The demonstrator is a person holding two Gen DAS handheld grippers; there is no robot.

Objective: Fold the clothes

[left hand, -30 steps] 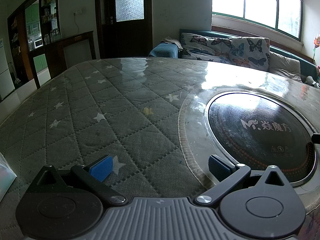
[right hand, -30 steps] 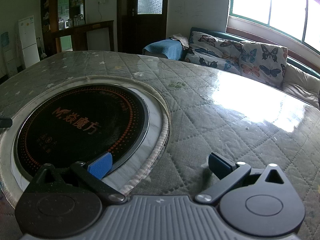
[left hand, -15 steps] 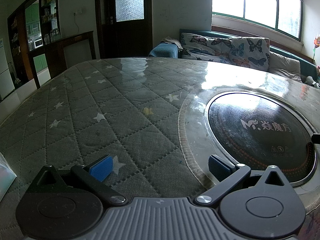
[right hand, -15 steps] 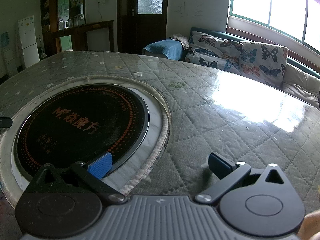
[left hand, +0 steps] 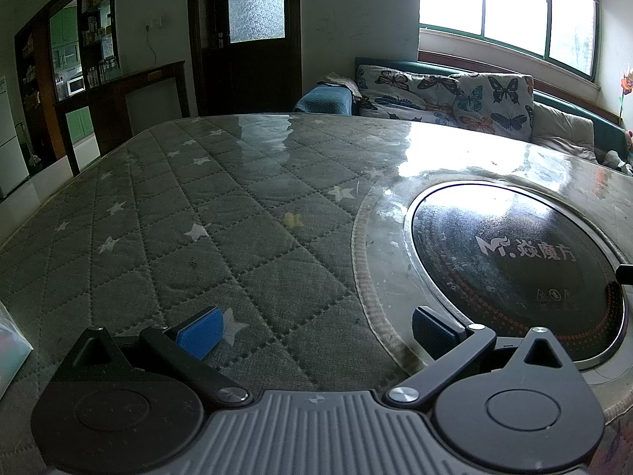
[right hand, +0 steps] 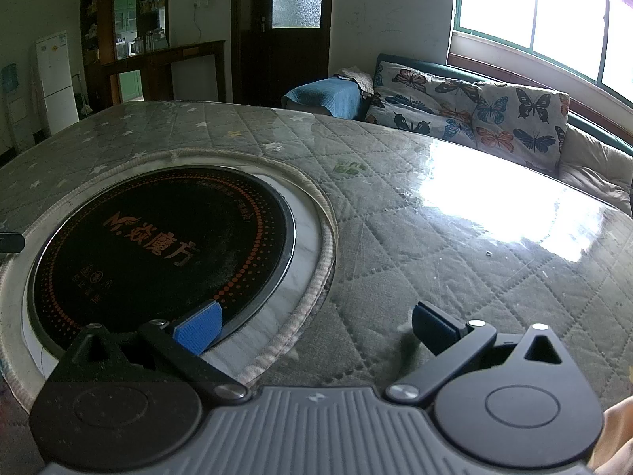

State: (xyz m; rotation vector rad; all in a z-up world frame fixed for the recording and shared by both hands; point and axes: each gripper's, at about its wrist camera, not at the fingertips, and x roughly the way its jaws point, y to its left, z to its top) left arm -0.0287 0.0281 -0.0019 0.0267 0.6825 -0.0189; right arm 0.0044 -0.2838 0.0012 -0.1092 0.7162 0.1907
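Our left fingers (left hand: 316,330) and right fingers (right hand: 314,326) are wide open and hold nothing, low over the quilted counter (left hand: 221,229) beside the round black cooktop (right hand: 158,249), with no clothes in sight, so we should find one first.

Ahead of each hand-held gripper, a glossy clear sheet covers the grey quilted-cloth table (left hand: 245,237), ringing a smooth black glass hob (right hand: 158,245).
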